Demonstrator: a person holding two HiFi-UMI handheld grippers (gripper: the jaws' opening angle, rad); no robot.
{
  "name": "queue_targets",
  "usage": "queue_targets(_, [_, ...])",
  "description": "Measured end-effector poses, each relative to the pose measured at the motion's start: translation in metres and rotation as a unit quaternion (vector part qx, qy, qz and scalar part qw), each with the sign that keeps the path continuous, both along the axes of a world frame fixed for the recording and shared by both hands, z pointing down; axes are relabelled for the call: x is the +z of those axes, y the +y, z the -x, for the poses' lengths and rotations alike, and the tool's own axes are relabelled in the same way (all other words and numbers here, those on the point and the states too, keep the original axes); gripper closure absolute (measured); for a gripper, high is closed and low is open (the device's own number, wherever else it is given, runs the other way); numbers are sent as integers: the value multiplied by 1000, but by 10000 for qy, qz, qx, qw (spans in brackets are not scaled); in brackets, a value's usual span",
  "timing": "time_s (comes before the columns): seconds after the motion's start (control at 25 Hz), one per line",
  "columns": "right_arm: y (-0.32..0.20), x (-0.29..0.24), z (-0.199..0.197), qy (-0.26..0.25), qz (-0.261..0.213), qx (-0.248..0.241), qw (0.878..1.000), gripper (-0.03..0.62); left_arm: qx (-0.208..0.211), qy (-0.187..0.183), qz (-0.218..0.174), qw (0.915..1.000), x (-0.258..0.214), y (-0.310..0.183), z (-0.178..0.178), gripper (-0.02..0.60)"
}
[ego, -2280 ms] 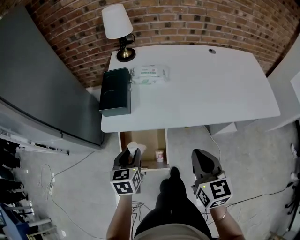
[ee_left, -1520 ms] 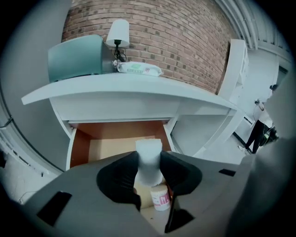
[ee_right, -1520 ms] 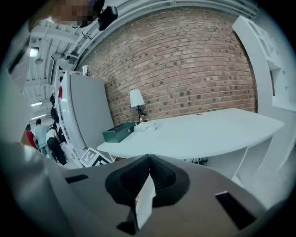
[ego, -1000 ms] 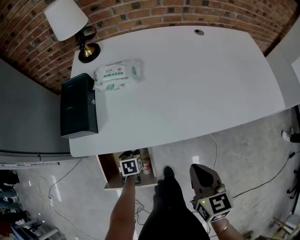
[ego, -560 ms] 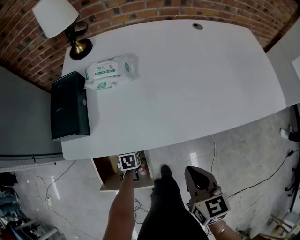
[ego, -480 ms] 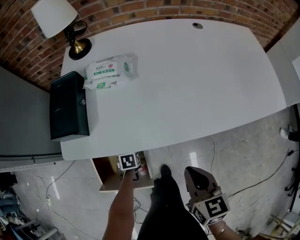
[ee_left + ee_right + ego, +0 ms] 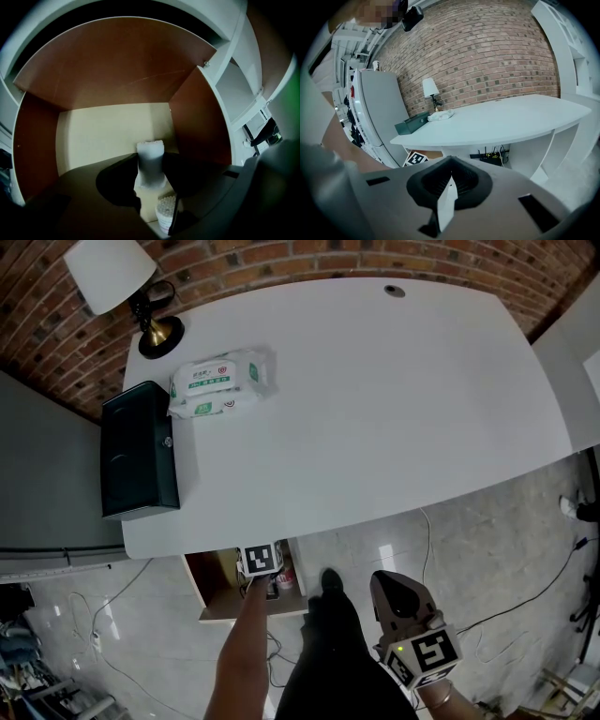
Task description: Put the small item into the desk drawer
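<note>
The small item is a white tube-like piece (image 7: 150,161), upright inside the open wooden drawer (image 7: 103,136) under the desk. My left gripper (image 7: 150,165) reaches into the drawer with the item between its dark jaws. The jaws are opening, and no gap shows beside the item. In the head view only the left gripper's marker cube (image 7: 261,560) shows at the drawer (image 7: 211,582); its jaws are hidden there. A small tub of cotton swabs (image 7: 165,213) stands just below the item. My right gripper (image 7: 398,592) hangs shut and empty over the floor, its jaws (image 7: 449,185) together.
The white desk (image 7: 375,409) carries a lamp (image 7: 108,273), a black box (image 7: 139,451) and a pack of wipes (image 7: 222,382) at its left end. The person's leg and shoe (image 7: 330,582) stand right of the drawer. Cables (image 7: 441,549) trail over the tiled floor.
My left gripper has gone from above the drawer's front down into the drawer with the white item. Over the last second it has hardly moved. The right gripper has stayed low at the right.
</note>
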State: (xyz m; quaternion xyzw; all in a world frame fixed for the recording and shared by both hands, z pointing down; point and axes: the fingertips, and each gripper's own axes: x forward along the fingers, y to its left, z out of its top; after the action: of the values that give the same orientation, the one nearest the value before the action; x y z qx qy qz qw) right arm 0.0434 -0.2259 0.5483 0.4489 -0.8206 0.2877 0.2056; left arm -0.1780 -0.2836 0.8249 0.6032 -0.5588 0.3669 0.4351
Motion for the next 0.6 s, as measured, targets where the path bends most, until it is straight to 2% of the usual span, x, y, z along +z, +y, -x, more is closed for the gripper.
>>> queue_targets(0.12, [4,-5,2,-25,-72,10,10000,585,-19,-23,-154,9999,-8,1,1,372])
queue_targets(0.36, [20,-18,8,-31,-204,5,9998,585,-7,-55,-478,9988,-36,11,4,360])
queue_targets(0.52, [26,-32,11,-217,-591,127,9979,585,-58,18,-691,9976,-63,24,5,362])
queue_targets(0.6, [35,-38,13,-130,-458,56,9988,585,-69,29,-823,9966,-78,30,5,362])
